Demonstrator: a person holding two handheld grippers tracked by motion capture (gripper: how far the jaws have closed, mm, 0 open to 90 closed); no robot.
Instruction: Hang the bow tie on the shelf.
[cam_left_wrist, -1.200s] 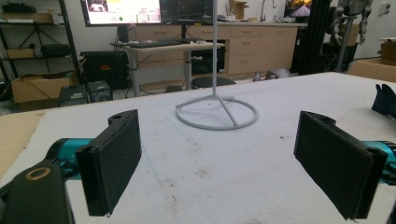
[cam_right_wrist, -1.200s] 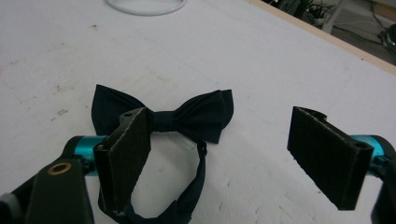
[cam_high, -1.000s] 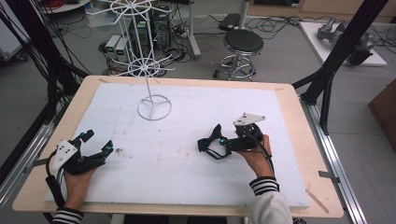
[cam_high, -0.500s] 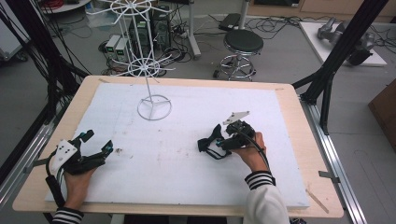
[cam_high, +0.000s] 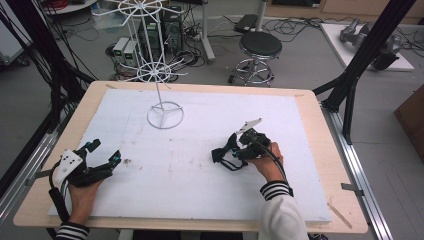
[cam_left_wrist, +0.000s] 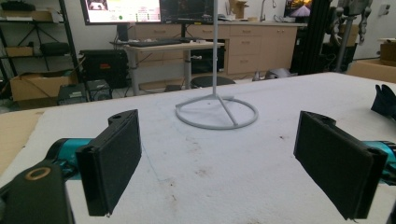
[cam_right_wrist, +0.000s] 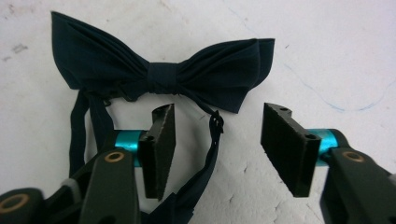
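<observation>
Bow tie (cam_right_wrist: 161, 74) looks soft, light — we'd pinch its knot; right gripper (cam_right_wrist: 217, 140) just beside it, jaws wide, empty; left gripper (cam_left_wrist: 233, 163) well apart, likewise.

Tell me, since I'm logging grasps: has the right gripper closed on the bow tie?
No: in the right gripper view the right gripper stands open, its jaws apart just short of the dark bow tie, one strap lying between them.

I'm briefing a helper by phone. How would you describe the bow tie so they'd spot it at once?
Start at the white mat covering the table. Near its middle, right in front of the right gripper with its open jaws, lies the bow tie. It is the only dark blue cloth thing there, with a thin strap; the white wire stand is farther back.
</observation>
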